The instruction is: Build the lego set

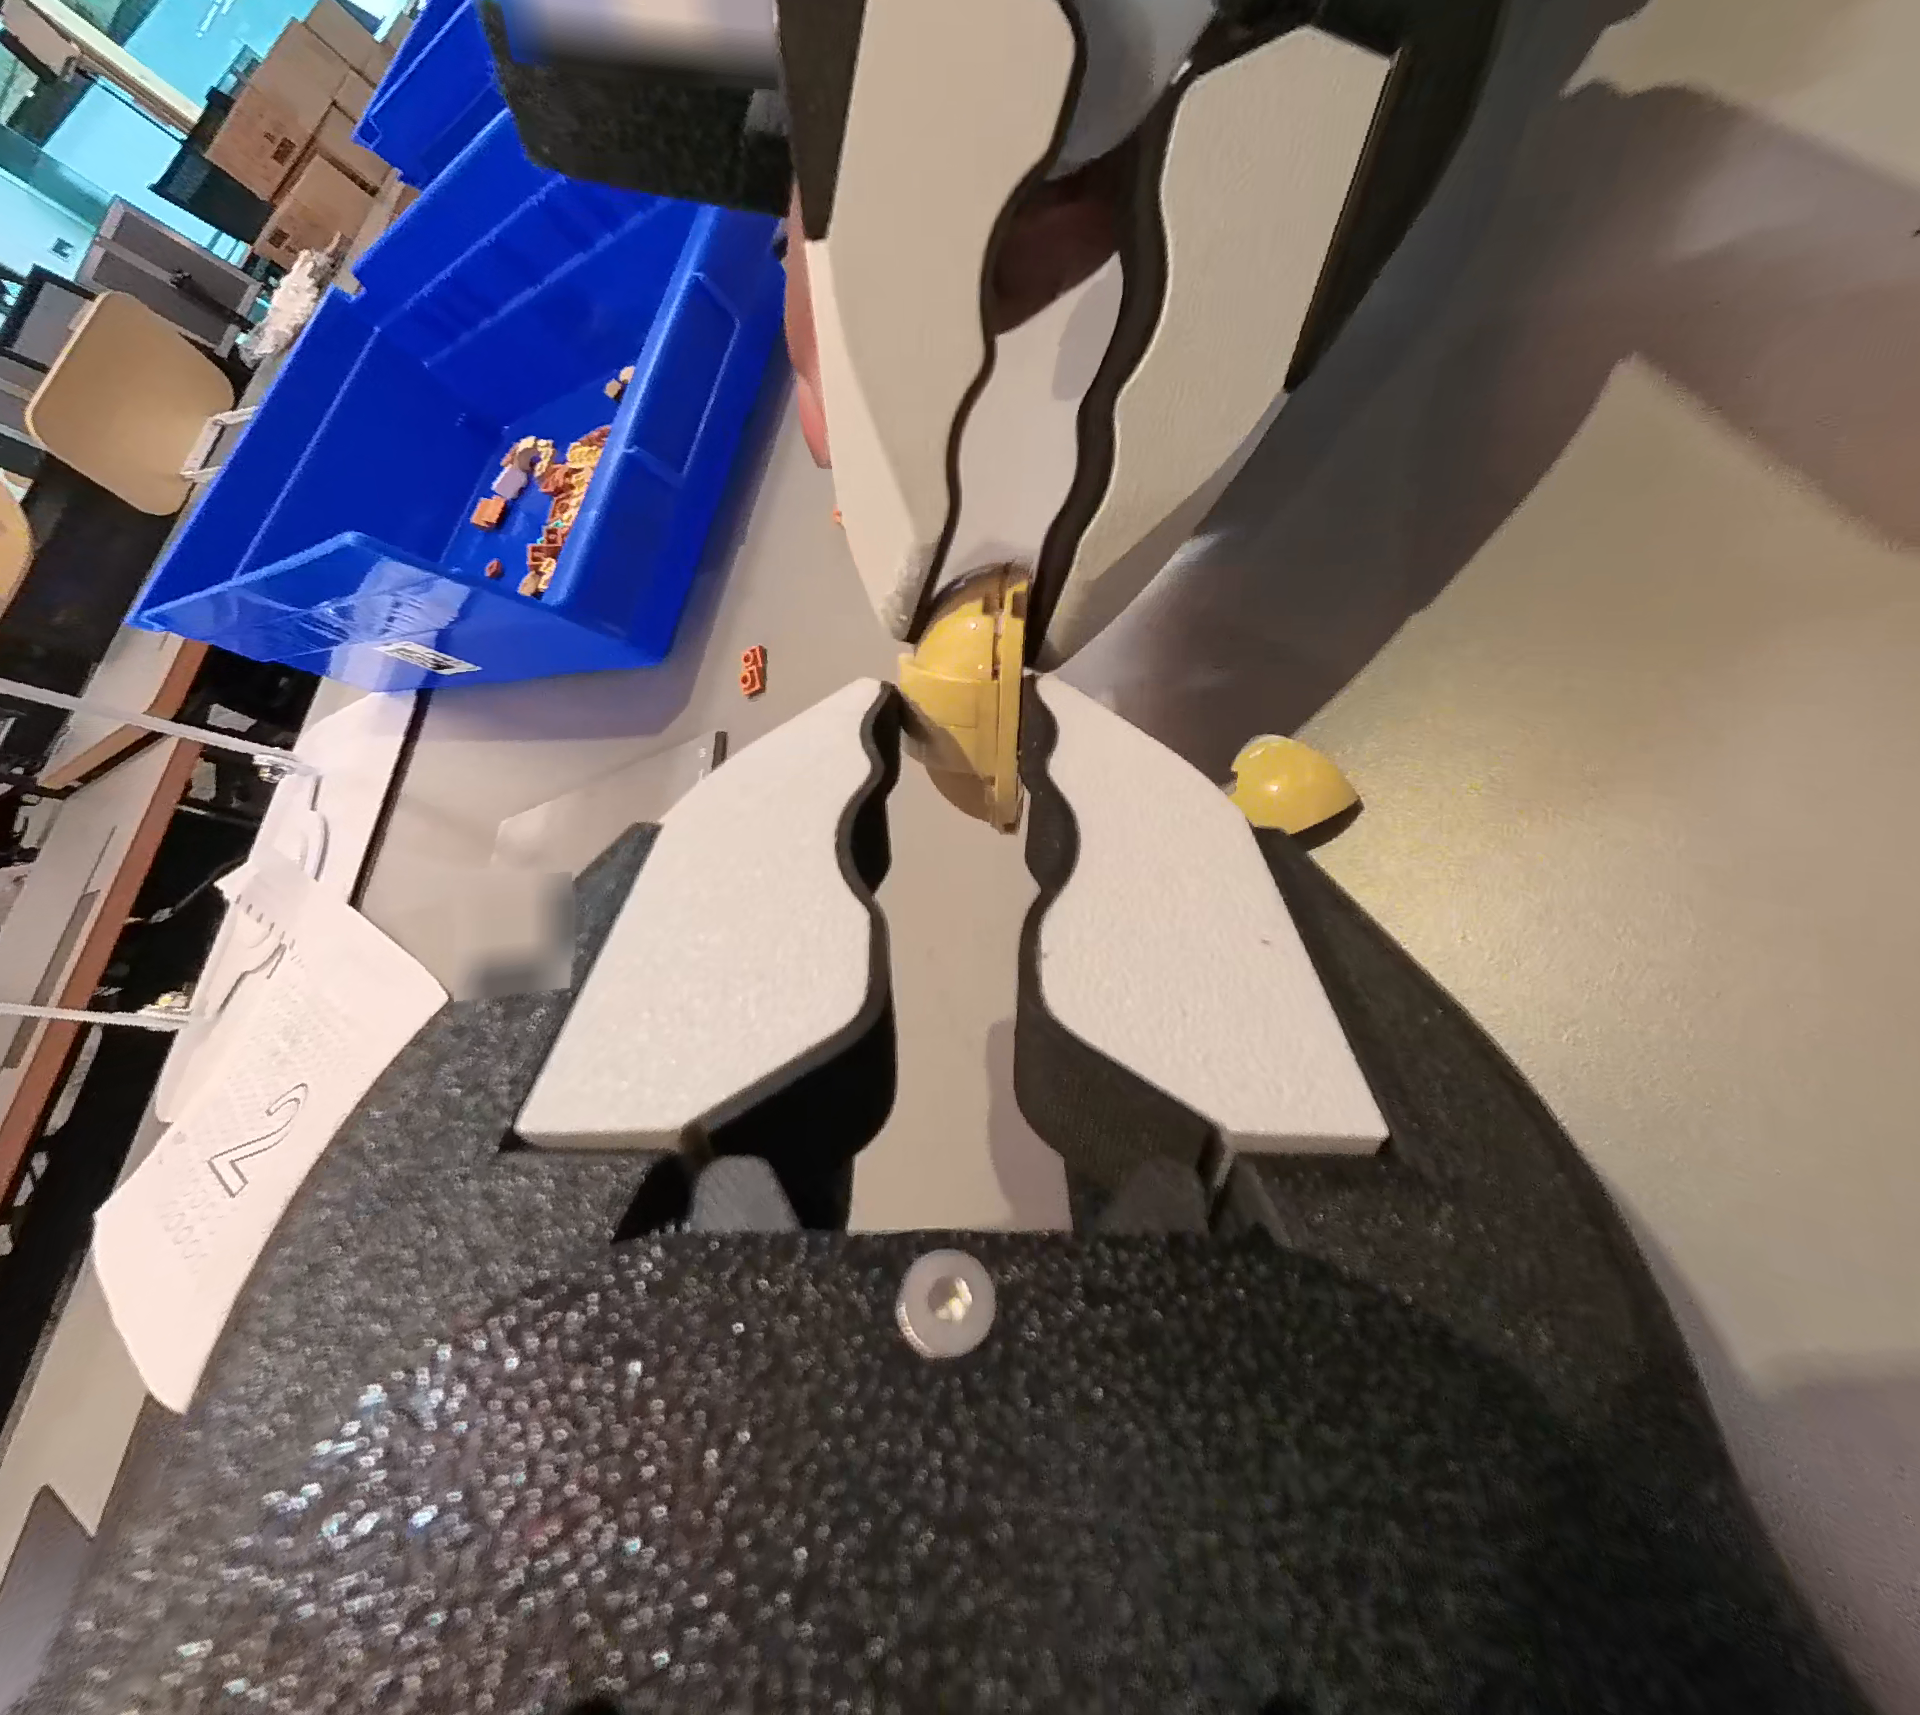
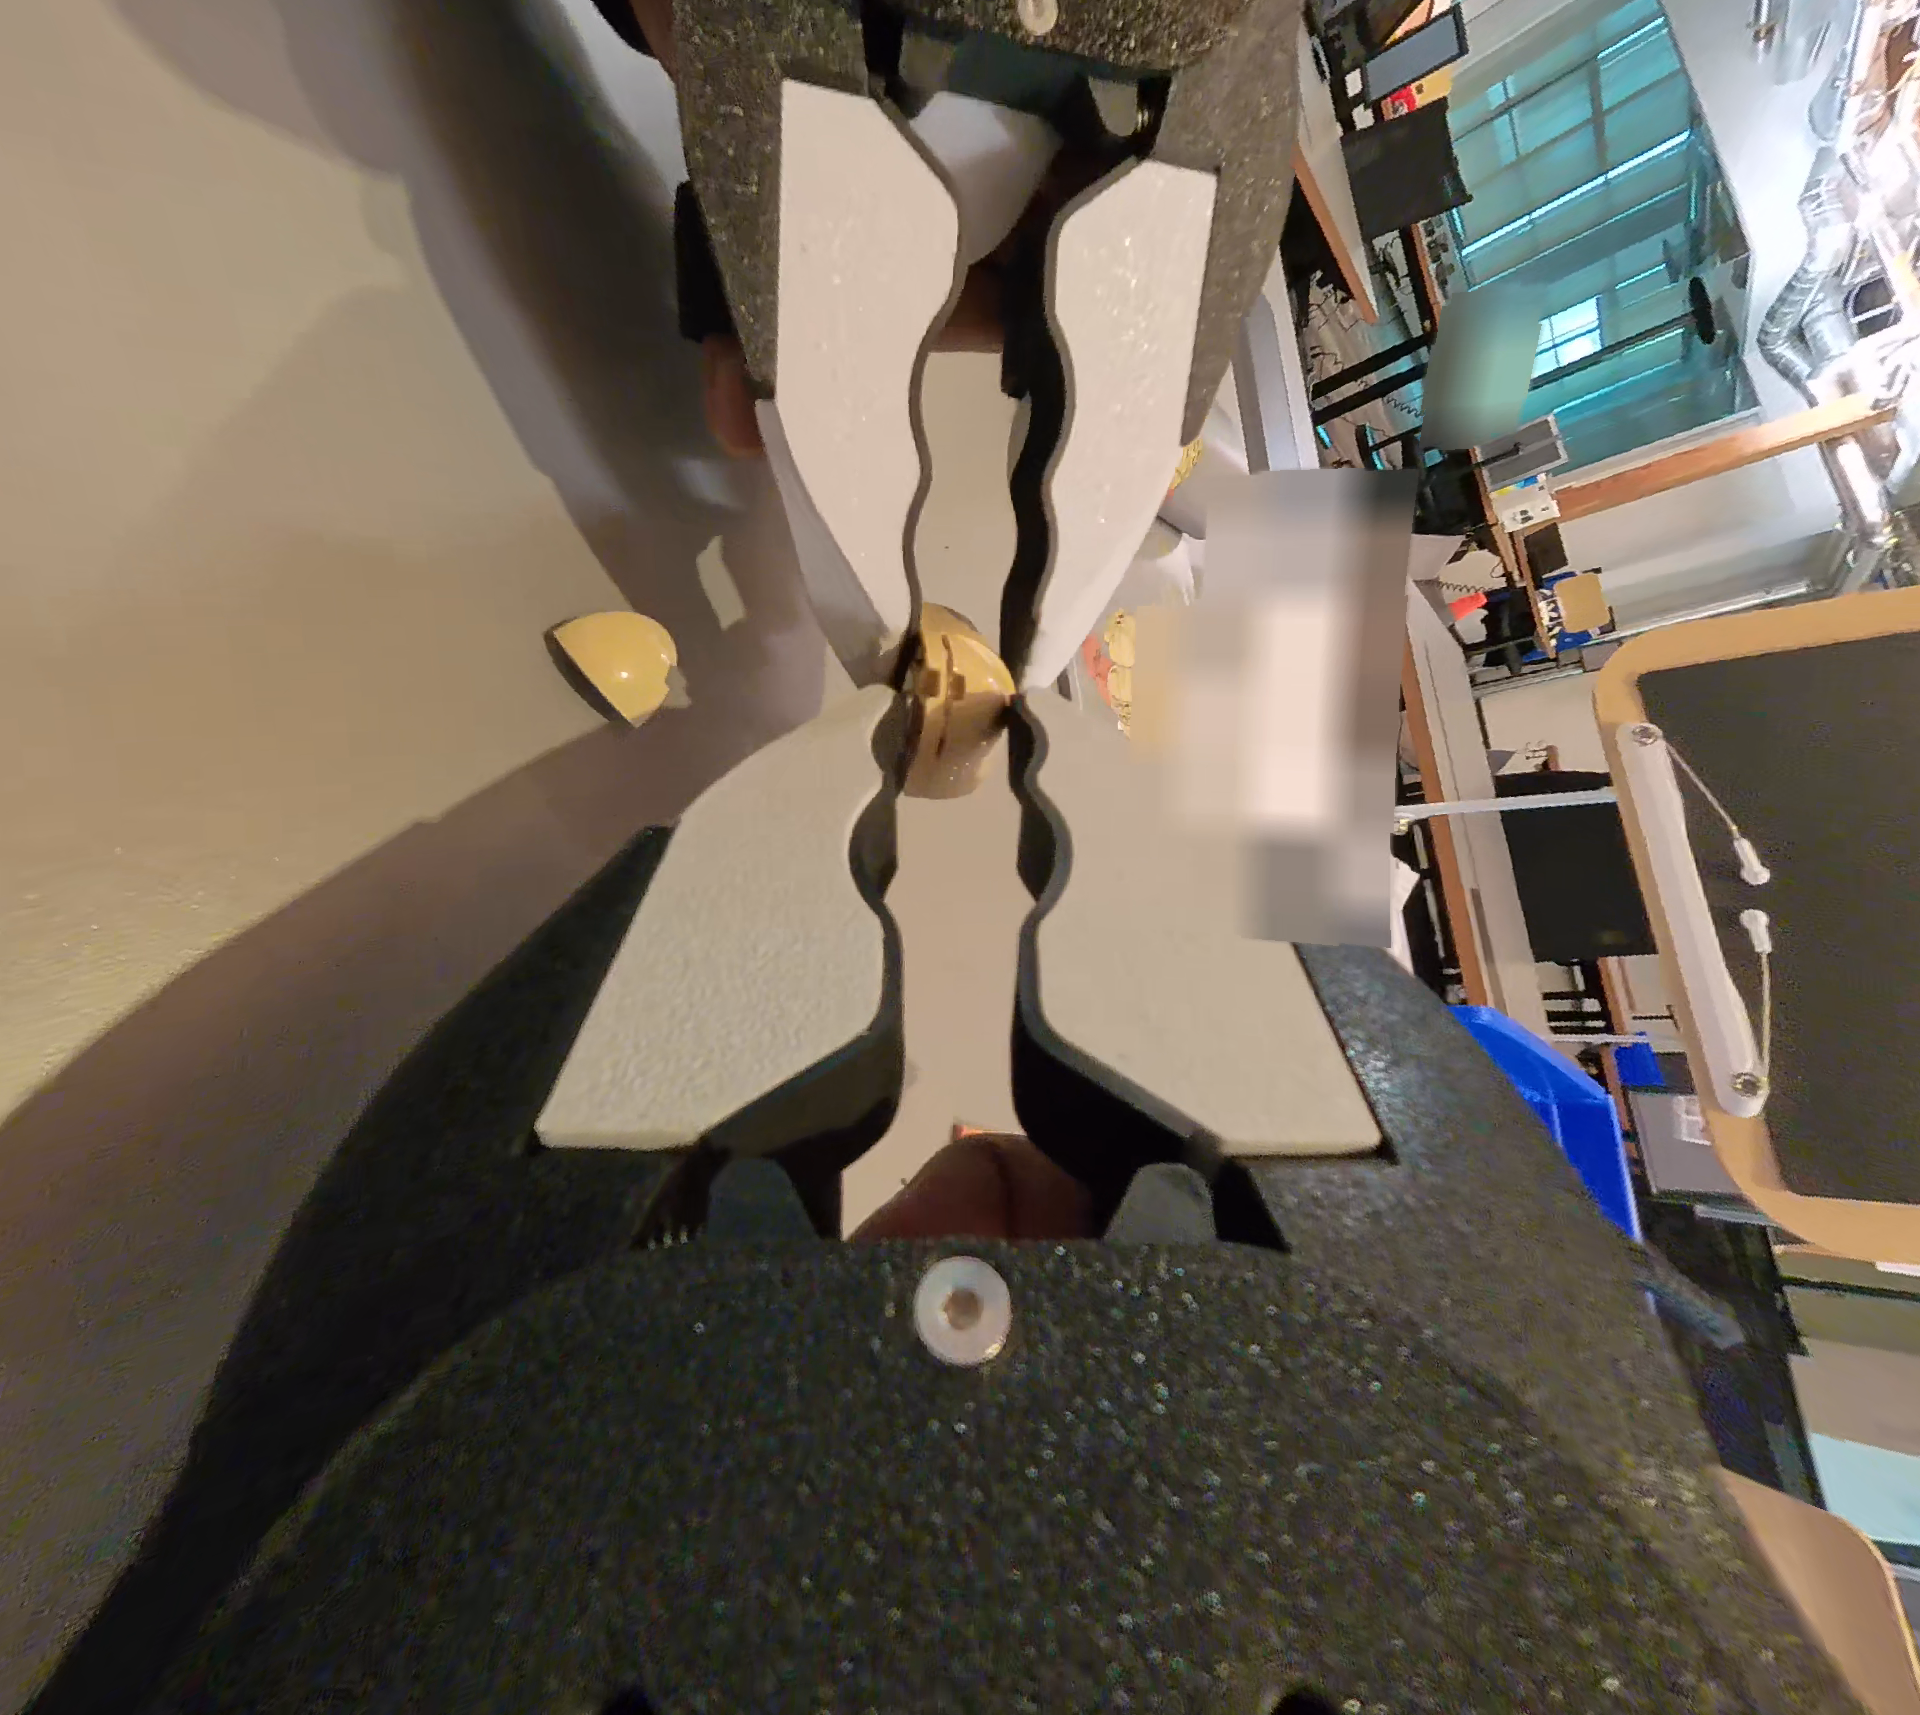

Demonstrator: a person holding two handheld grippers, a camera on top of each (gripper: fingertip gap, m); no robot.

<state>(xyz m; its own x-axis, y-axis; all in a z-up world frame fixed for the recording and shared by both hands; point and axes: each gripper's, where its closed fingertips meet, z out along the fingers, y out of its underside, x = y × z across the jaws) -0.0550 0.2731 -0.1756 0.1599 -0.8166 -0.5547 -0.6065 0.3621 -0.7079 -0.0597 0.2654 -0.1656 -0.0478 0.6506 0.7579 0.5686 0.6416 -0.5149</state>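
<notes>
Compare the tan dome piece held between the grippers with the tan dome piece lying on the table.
The held tan assembly is pinched between the left gripper and right gripper, off the table; the loose tan dome lies untouched on it. The held one shows joined sections with a seam; the loose one is a single shell. Both are tan and rounded.
</notes>
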